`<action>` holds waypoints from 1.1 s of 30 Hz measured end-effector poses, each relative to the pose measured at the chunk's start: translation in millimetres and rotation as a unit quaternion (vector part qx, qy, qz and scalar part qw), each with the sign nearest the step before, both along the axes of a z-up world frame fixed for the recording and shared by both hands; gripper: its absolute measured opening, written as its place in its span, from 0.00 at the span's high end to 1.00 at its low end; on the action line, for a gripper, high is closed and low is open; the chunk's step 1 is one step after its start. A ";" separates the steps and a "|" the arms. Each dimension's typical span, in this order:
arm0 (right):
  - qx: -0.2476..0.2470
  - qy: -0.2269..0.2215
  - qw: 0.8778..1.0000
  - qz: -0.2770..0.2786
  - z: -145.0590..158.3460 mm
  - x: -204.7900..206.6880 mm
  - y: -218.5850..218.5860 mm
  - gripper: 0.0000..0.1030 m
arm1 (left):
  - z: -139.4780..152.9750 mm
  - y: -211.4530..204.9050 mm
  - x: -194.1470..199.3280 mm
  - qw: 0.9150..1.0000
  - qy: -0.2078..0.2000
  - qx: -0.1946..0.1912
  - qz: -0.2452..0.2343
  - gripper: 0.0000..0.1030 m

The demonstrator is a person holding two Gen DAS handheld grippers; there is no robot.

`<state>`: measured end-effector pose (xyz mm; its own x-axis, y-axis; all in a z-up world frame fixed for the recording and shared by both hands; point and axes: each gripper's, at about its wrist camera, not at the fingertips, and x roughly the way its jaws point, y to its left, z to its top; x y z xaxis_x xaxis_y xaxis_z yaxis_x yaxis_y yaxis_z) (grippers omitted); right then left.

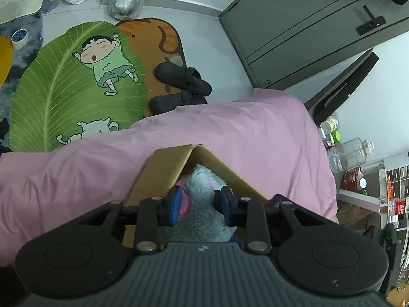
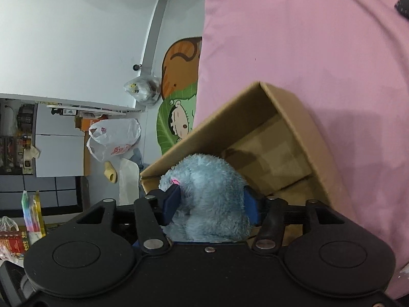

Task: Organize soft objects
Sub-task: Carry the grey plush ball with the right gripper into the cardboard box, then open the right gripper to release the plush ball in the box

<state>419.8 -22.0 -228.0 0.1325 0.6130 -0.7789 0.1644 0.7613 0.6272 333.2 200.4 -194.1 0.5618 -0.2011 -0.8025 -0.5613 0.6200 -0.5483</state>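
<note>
A fluffy light-blue plush toy (image 1: 204, 199) with pink patches is held by both grippers over an open cardboard box (image 1: 163, 171) that rests on the pink bedsheet (image 1: 230, 128). My left gripper (image 1: 200, 204) is shut on one part of the toy, its blue pads pressing both sides. My right gripper (image 2: 209, 202) is shut on the toy's (image 2: 207, 194) other, rounded end, just at the rim of the box (image 2: 301, 133). The box's brown inside looks bare where it shows. Most of the toy's shape is hidden by the gripper bodies.
The pink bed (image 2: 306, 38) fills the area around the box. On the floor lie a green leaf rug (image 1: 64, 84), an orange cat rug (image 1: 158, 41) and black slippers (image 1: 182, 79). A grey cabinet (image 1: 306, 25) stands at the right. Plastic bags (image 2: 115, 138) and shelves sit further off.
</note>
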 end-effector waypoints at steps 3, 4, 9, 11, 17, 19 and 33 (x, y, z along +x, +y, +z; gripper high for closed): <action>0.003 0.001 1.000 -0.002 -0.1 -2.2 -1.7 0.47 | 2.3 1.5 -3.6 1.000 0.001 0.000 0.002 0.70; 0.002 0.000 1.000 -0.002 0.7 -2.7 -2.4 0.46 | 3.3 1.2 -5.2 1.000 0.001 -0.001 0.001 0.70; 0.007 0.001 1.000 -0.007 3.1 -5.5 -6.0 0.42 | 9.3 -3.5 -12.7 1.000 0.006 0.005 -0.006 0.69; 0.010 -0.003 1.000 -0.006 3.9 -7.2 -6.5 0.41 | 12.5 -5.1 -16.0 1.000 0.007 0.006 -0.008 0.68; 0.016 -0.007 1.000 -0.010 10.2 -8.6 -6.9 0.40 | 28.2 -2.9 -25.8 1.000 0.014 0.024 -0.015 0.68; 0.020 -0.013 1.000 -0.012 15.7 -8.8 -7.0 0.40 | 34.9 -1.2 -29.4 0.999 0.011 0.031 -0.014 0.65; 0.018 -0.047 0.999 -0.020 51.3 -35.5 -42.6 0.40 | 61.5 -9.5 -61.4 0.998 -0.002 0.062 0.002 0.50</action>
<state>384.3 -64.6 -176.6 0.2295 0.6325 -0.7397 0.1329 0.7326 0.6676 271.8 190.9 -132.6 0.5651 -0.0978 -0.8192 -0.5628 0.6803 -0.4694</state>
